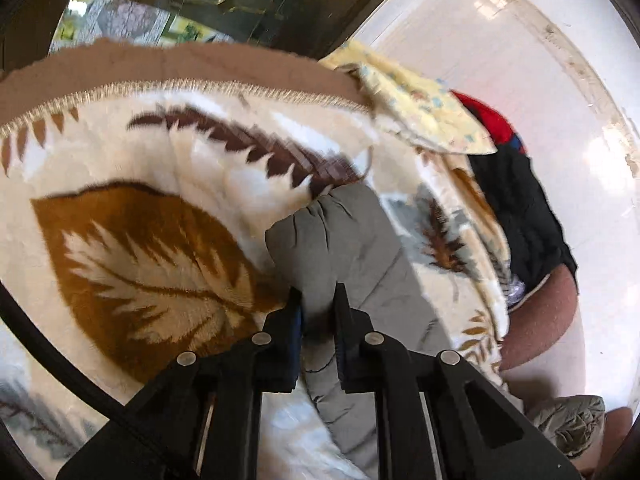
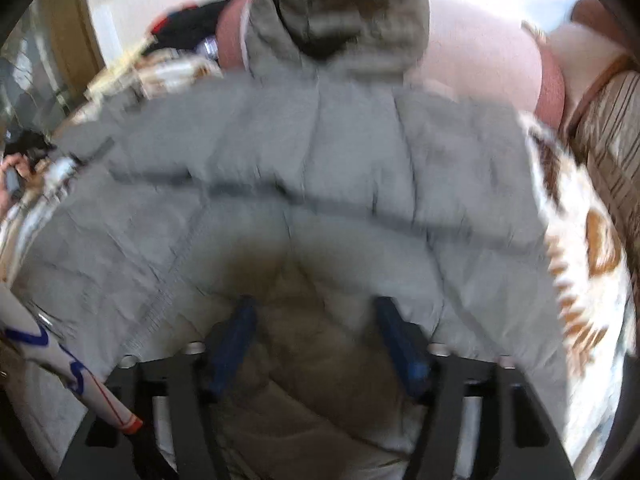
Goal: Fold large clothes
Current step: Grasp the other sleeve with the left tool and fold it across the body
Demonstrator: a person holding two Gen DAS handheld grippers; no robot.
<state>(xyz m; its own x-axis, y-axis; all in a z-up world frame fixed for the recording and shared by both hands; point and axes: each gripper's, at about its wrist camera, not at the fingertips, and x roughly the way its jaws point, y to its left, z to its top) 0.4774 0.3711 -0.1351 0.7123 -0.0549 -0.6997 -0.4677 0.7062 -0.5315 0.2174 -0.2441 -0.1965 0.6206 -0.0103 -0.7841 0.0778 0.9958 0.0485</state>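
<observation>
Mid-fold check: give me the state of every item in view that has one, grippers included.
Grey quilted hooded jacket: spread flat on the blanket, hood at the far end.
Left gripper: shut on a bunched grey jacket sleeve.
Right gripper: jaws wide around a fold of the jacket; grip unclear.
Cream leaf-print fleece blanket: laid out under the jacket.

My left gripper (image 1: 318,296) is matte black plastic: two slim fingers on angular linkage arms, each arm pinned by round silver pivot screws, four in a row across the frame. A dark blue pad lines the inner face of one finger (image 1: 298,322), and a black cable curves along the lower left edge. My right gripper (image 2: 314,308) has the same black frame and silver pivot screws, with blue pads (image 2: 236,336) covering both fingers, though this view is blurred.
</observation>
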